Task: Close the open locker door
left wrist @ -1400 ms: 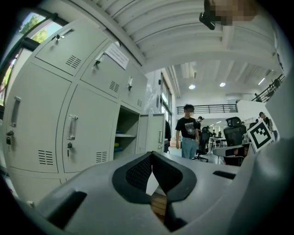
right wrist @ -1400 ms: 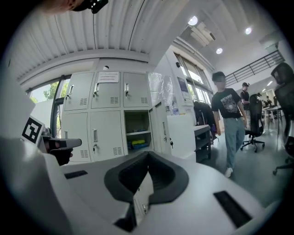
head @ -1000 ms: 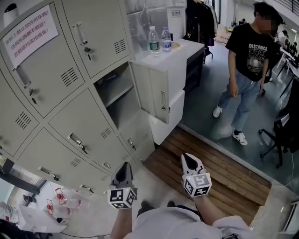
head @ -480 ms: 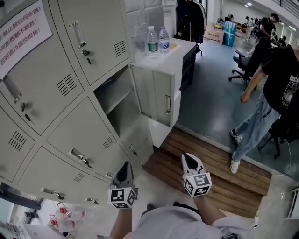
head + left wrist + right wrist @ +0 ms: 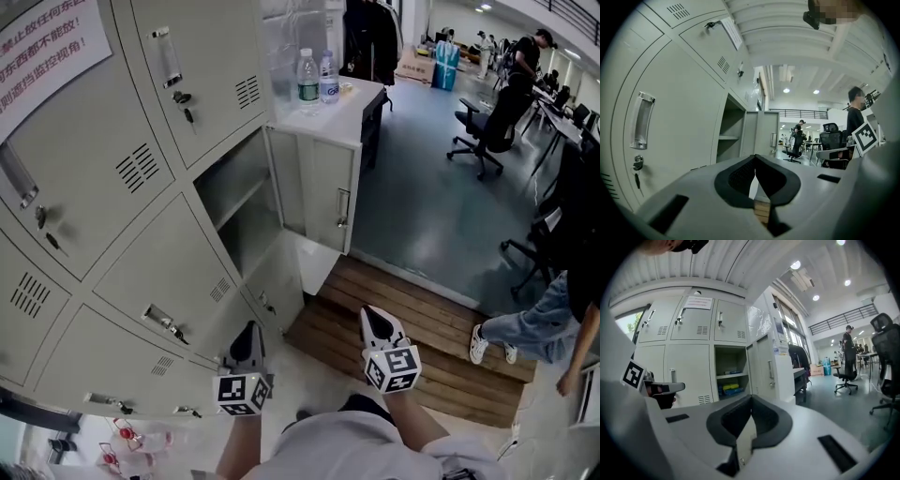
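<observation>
Pale grey metal locker door [image 5: 314,192] stood swung wide open at the right end of the grey steel locker bank [image 5: 131,272], next to a white counter [image 5: 337,117]. I had the left gripper [image 5: 249,330] and right gripper [image 5: 372,316] low, well apart from that door. Both had jaws pressed together, nothing between them. The right one was over brown wooden slats [image 5: 431,342].

The grey metal locker bank [image 5: 112,187] fills the left of your head view. Its open compartment [image 5: 234,202] sits at centre, with the open grey metal locker door [image 5: 319,192] swung out to its right. Two clear plastic bottles [image 5: 308,77] stand on the white counter [image 5: 354,101] above the door. The wooden slat platform [image 5: 441,352] lies lower right, beside your right gripper [image 5: 373,317].
</observation>
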{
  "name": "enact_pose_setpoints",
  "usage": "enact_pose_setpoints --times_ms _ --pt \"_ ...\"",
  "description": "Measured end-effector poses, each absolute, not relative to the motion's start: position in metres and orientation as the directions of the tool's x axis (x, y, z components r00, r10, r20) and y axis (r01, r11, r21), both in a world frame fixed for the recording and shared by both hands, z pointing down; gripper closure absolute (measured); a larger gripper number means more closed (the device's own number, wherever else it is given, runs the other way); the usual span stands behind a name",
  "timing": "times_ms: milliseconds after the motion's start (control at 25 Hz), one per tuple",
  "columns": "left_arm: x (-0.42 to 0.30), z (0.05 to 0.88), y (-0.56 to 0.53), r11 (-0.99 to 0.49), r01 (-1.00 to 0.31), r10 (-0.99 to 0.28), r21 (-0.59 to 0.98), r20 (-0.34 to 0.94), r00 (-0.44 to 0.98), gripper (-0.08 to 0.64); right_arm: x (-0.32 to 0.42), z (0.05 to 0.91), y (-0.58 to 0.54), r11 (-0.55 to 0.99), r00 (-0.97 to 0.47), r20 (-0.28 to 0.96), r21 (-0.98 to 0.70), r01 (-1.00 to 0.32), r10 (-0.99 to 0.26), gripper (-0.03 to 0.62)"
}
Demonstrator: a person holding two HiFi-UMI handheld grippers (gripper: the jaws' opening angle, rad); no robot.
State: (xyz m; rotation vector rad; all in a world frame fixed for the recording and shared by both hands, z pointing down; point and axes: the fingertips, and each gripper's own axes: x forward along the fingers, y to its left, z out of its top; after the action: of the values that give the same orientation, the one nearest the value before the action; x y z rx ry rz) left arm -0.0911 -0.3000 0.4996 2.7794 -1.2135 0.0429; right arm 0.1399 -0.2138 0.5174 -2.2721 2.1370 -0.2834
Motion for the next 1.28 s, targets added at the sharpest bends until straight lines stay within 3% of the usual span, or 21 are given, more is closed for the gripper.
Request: enact_pose_setpoints --times_ms 1280 --pt "-0.041 0.493 -0.297 -0.588 -0.802 -0.8 0.101 0.072 0.596 0.552 0.195 0.476 -0.289 0.11 -0.112 0.067 -0.04 -0.993 -0.991 0.574"
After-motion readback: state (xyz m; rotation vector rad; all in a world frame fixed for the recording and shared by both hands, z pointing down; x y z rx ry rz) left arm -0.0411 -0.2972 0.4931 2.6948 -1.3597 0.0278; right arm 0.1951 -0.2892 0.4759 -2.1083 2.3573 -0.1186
